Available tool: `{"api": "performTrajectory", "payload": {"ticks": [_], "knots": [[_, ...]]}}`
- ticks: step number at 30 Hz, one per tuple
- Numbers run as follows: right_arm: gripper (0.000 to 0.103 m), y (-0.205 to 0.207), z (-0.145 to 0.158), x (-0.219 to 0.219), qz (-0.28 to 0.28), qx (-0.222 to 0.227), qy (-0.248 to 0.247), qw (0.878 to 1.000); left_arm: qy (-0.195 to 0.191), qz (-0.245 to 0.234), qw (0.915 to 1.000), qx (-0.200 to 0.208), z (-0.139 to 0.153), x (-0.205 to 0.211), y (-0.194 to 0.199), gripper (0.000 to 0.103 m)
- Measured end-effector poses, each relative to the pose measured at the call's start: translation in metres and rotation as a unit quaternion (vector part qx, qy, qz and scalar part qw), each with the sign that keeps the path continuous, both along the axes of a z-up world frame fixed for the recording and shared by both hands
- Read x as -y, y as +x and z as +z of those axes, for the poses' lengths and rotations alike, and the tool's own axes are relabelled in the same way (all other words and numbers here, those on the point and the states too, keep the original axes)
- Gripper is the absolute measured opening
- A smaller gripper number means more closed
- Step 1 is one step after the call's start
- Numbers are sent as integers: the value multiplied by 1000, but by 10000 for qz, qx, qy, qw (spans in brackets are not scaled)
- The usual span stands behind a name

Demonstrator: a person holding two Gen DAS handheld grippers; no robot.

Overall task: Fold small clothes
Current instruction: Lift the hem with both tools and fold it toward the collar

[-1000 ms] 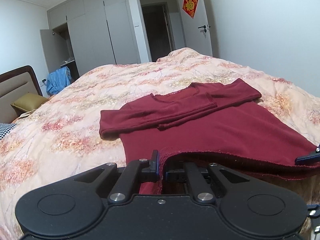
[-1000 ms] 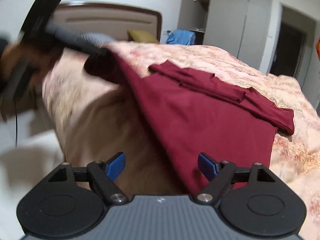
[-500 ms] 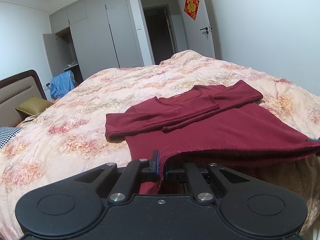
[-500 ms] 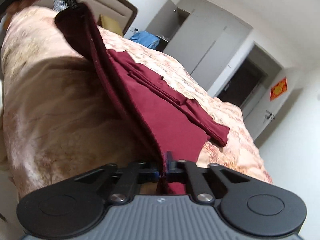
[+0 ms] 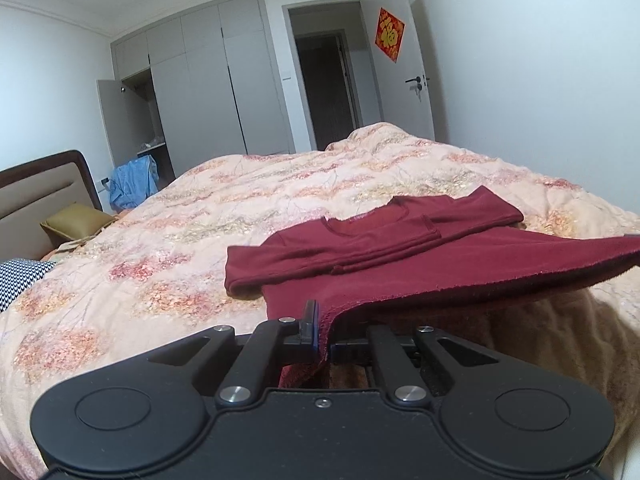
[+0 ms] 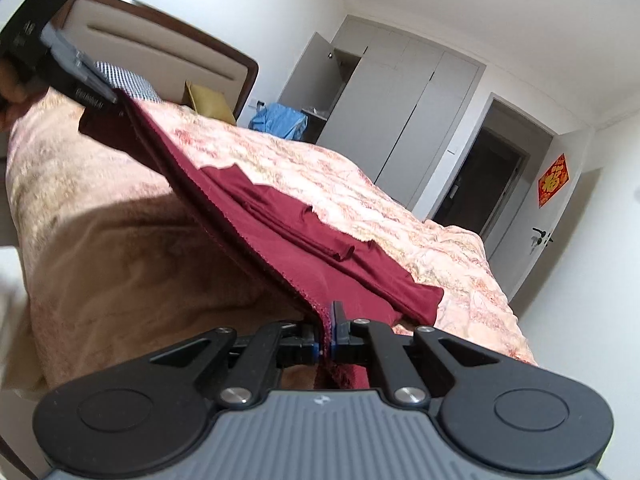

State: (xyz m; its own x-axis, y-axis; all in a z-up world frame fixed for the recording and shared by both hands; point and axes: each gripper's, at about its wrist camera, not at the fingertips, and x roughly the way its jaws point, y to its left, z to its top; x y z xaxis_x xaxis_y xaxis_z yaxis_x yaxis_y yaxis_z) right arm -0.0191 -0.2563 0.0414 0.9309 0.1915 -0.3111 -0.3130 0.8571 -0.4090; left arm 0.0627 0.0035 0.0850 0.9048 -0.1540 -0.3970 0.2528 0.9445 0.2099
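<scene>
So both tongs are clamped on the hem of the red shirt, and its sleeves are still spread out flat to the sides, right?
Not the sleeves. In the left wrist view both sleeves lie folded across the chest of the red shirt. The left tongs and the right tongs are indeed clamped on its hem.

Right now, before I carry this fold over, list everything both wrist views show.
shirt: one, dark red, on the bed, sleeves folded across chest, near hem lifted
quilt: one, peach floral, covering the bed
headboard: one, beige with brown frame, left
cushion: one, olive, by the headboard
patterned pillow: one, black and white, far left
blue cloth: one, beside the wardrobe
wardrobe: one, grey, one door open
room door: one, white, with a red decoration
left claw: black, shut on one hem corner
right claw: black, shut on the other hem corner
</scene>
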Motion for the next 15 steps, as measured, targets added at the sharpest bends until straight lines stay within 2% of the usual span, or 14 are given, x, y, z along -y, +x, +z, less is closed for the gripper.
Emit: {"api": "performTrajectory", "payload": {"ticks": [7, 12, 15], "knots": [[5, -41, 38, 30, 360, -344, 426, 9979, 202, -440, 9988, 116, 23, -2, -63, 4], [5, -87, 67, 57, 724, -1017, 502, 9909, 102, -935, 9939, -580, 38, -5, -115, 4], [5, -102, 79, 64, 843, -1322, 485, 9864, -3, -1037, 9908, -870, 43, -6, -126, 4]]}}
